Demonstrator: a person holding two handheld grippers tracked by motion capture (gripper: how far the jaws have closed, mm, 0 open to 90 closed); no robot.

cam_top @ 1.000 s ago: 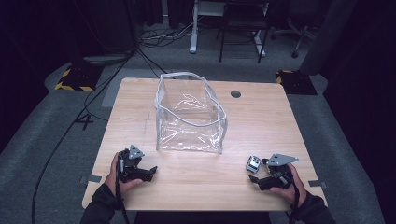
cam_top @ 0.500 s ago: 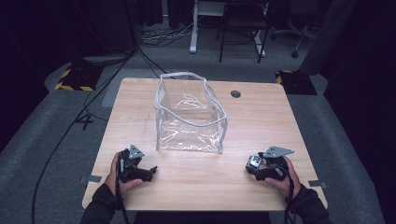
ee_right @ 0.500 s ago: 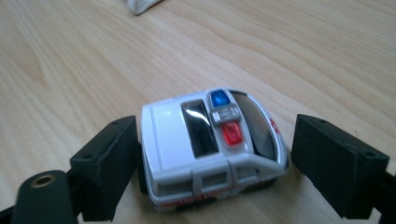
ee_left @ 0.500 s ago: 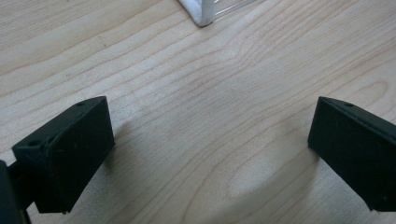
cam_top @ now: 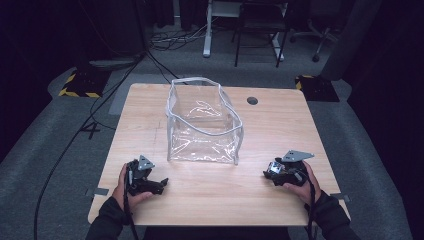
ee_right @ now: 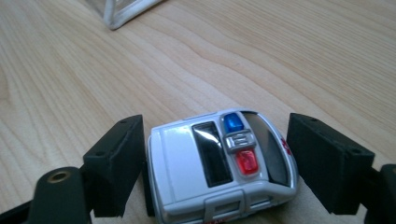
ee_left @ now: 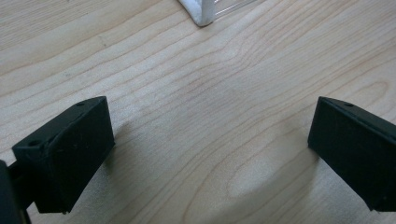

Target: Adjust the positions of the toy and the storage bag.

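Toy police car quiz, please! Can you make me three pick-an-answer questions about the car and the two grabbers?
1. Where is the toy police car?
A. on the floor
B. between the right gripper's jaws
C. under the left gripper

2. What colours are its roof lights?
A. green and yellow
B. both orange
C. blue and red

3. How are the left gripper's jaws?
A. open, nothing between them
B. shut tight
C. shut on the car

Answers:
1 B: the right gripper view shows the car between its jaws, which have just been closing.
2 C: one blue and one red light sit on the white roof.
3 A: the left gripper view shows bare table between wide jaws.
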